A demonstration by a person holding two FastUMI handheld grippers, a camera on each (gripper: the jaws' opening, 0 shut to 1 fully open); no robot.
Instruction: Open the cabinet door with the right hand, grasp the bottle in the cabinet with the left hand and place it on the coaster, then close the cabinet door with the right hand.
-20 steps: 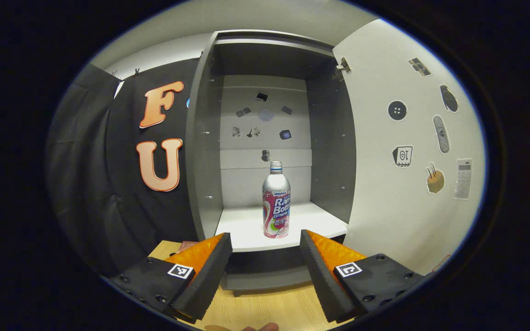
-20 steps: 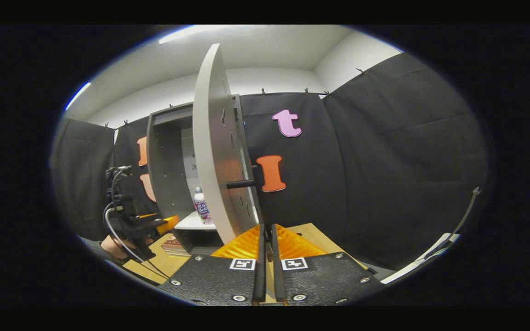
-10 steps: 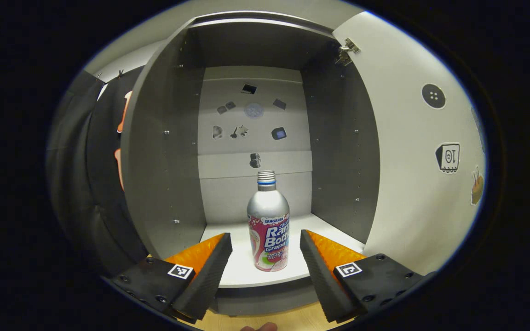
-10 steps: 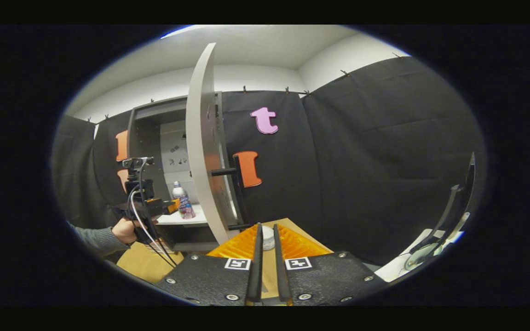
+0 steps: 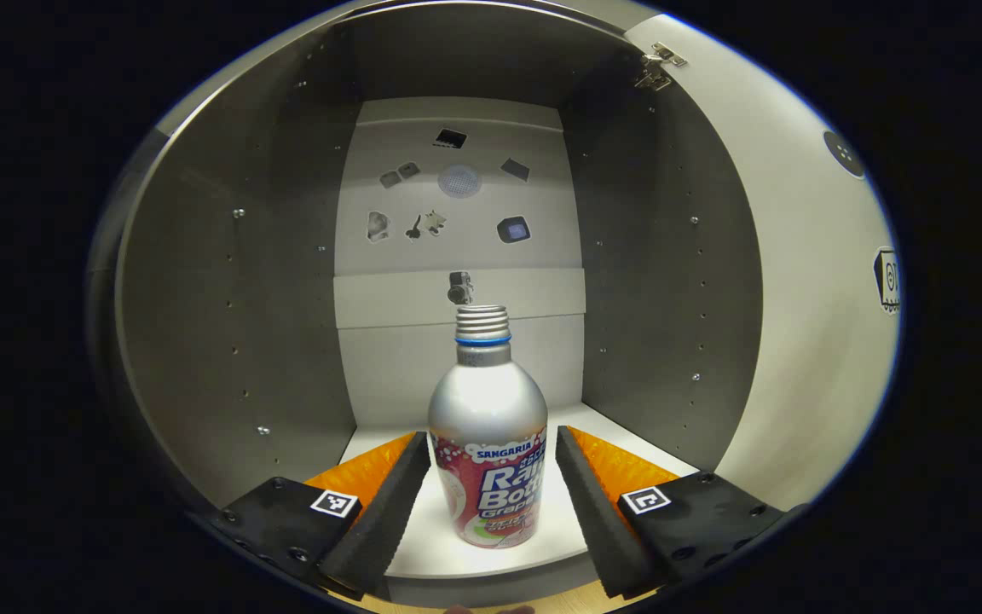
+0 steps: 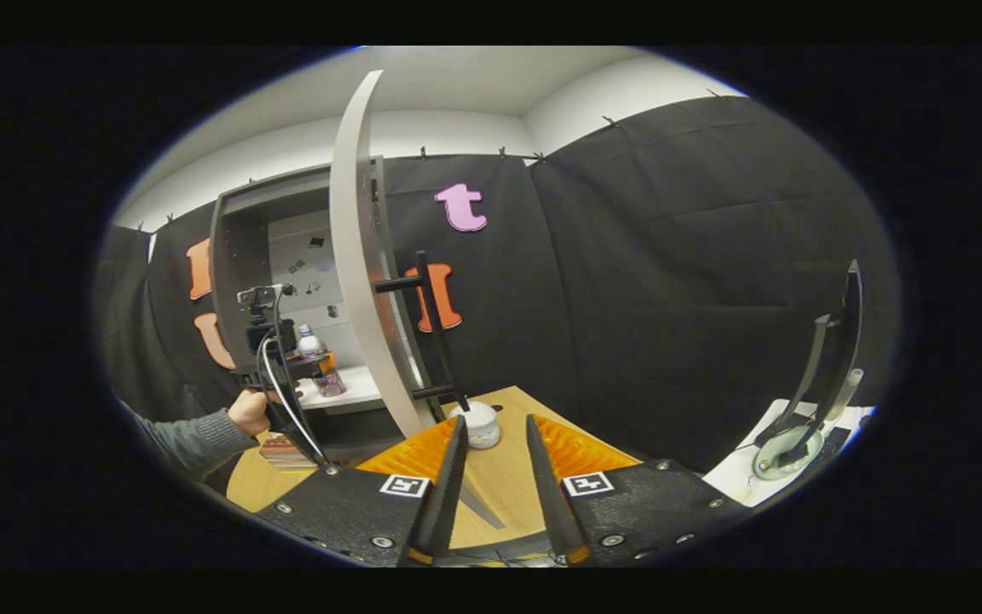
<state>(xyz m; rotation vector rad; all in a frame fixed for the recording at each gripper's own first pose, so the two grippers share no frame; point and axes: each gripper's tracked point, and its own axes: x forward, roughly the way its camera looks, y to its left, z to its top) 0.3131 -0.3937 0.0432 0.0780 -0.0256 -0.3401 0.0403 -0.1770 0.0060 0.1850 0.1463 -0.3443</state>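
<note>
Aluminium bottle (image 5: 488,435) stands low centre on the cabinet shelf (image 5: 559,524) — smooth, rigid, likely slippery, so I'd take it at the labelled belly. My left gripper (image 5: 491,486) brackets it, wide open, not touching; half a second ago it hung short. My right gripper (image 6: 491,482), empty, has parted since — the door (image 6: 355,256) stands open.

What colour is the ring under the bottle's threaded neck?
Blue, a thin ring around the bottle, clearest in the left gripper view.
</note>
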